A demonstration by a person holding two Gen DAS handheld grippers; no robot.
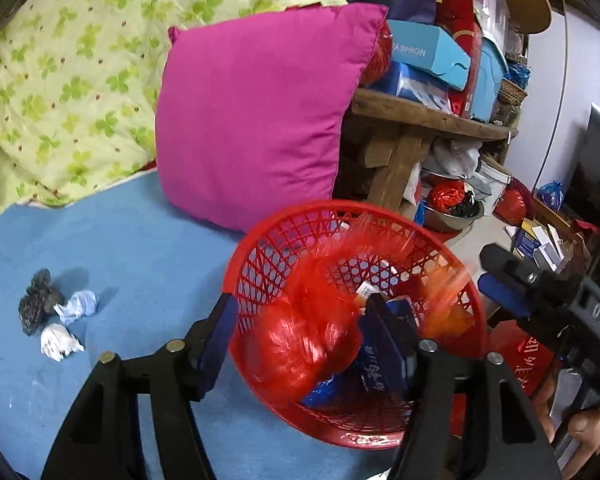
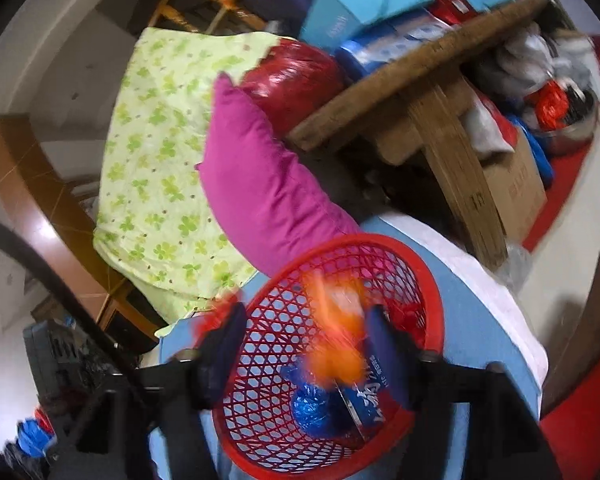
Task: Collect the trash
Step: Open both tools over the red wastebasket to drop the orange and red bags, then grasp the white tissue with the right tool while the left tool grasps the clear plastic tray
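Observation:
A red mesh basket [image 1: 260, 260] stands on the blue bed sheet [image 1: 140, 248]; it also shows in the right wrist view [image 2: 284, 320]. My left gripper [image 1: 300, 332] is open over the basket, and a blurred red plastic bag [image 1: 300, 344] is between its fingers, seemingly falling in. My right gripper [image 2: 304, 344] is open above the basket with a blurred orange bag [image 2: 336, 336] between its fingers. The right gripper also shows in the left wrist view [image 1: 512, 280]. A blue bag [image 2: 312, 408] and a dark blue packet [image 2: 364, 400] lie in the basket. Three crumpled scraps, black [image 1: 36, 300], pale blue [image 1: 78, 306] and white [image 1: 58, 342], lie on the sheet at the left.
A magenta pillow [image 1: 260, 120] leans behind the basket, with a green clover quilt [image 1: 68, 72] to its left. A wooden bench [image 1: 420, 120] stacked with boxes stands at the right. Bags, a metal bowl [image 1: 452, 216] and boxes crowd the floor beyond the bed edge.

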